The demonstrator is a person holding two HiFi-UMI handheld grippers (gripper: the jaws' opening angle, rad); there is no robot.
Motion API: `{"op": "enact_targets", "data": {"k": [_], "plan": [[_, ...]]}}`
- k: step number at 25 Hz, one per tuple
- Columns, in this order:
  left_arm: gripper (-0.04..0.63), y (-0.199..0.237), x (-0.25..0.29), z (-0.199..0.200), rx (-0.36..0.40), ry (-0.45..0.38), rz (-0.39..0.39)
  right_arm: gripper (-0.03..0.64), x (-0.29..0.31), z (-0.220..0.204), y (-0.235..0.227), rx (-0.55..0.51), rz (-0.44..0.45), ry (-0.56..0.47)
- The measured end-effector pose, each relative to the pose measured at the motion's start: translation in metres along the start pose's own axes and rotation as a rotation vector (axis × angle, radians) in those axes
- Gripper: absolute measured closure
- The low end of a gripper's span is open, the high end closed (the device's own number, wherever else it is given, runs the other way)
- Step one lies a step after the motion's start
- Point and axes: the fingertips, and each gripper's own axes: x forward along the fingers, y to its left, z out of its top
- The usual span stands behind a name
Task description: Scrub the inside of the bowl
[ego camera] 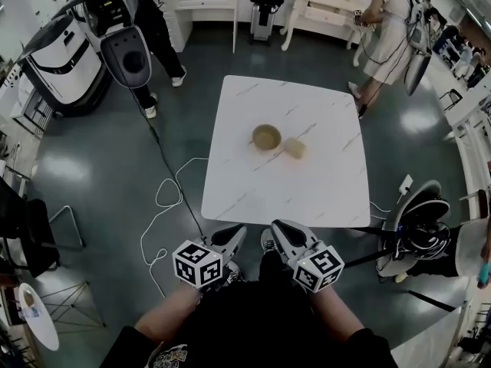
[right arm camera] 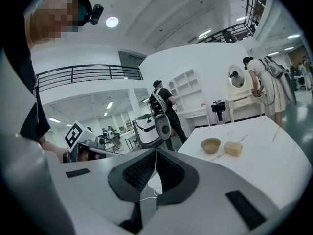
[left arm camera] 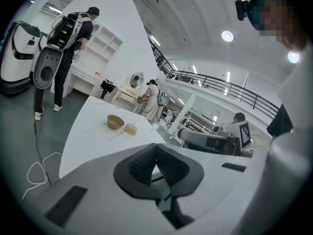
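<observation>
My left gripper [ego camera: 232, 238] is clenched on nothing, just off the near edge of the table [ego camera: 253, 194]. The bowl [ego camera: 266, 136] sits well ahead of its jaws and off to their left, with a sponge [ego camera: 294, 149] just beside it. My right gripper [ego camera: 281, 229] is clenched empty too, with the bowl well ahead of its jaws, to their right.
</observation>
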Motion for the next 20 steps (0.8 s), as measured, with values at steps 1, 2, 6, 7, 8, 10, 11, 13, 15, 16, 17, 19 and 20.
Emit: {"op": "enact_targets", "data": {"k": [1,2,6,7,8,10,11,13,15,16,17,19,20], "plan": [[0.588,0.002,0.004,0.002,-0.004,-0.002,0.007,0.594,0.000,0.002,-0.006,0.001,-0.002,0.001],[0.589,0.005,0.008,0.004,-0.008,-0.003,0.015,0.594,0.001,0.004,-0.012,0.003,-0.003,0.003],[0.589,0.012,0.025,0.012,-0.017,-0.004,0.036,0.595,0.005,0.008,-0.034,0.013,-0.009,0.021],[0.589,0.013,0.029,0.014,-0.020,-0.003,0.040,0.595,0.006,0.009,-0.039,0.014,-0.010,0.026],[0.589,0.015,0.034,0.015,-0.023,-0.001,0.045,0.595,0.008,0.009,-0.045,0.014,-0.011,0.030],[0.589,0.020,0.043,0.017,-0.027,0.004,0.057,0.595,0.011,0.009,-0.057,0.011,-0.015,0.040],[0.589,0.022,0.048,0.019,-0.029,0.007,0.065,0.595,0.012,0.010,-0.063,0.012,-0.016,0.044],[0.589,0.026,0.056,0.021,-0.034,0.012,0.079,0.595,0.013,0.011,-0.075,0.018,-0.018,0.050],[0.589,0.030,0.065,0.022,-0.041,0.015,0.092,0.595,0.014,0.011,-0.087,0.026,-0.019,0.054],[0.589,0.032,0.069,0.022,-0.045,0.016,0.098,0.595,0.015,0.010,-0.093,0.030,-0.019,0.056],[0.589,0.033,0.073,0.022,-0.049,0.018,0.104,0.595,0.015,0.010,-0.099,0.034,-0.019,0.059],[0.589,0.037,0.080,0.022,-0.056,0.021,0.118,0.595,0.016,0.008,-0.111,0.041,-0.018,0.065],[0.589,0.039,0.084,0.022,-0.059,0.023,0.125,0.595,0.017,0.007,-0.116,0.043,-0.018,0.068]]}}
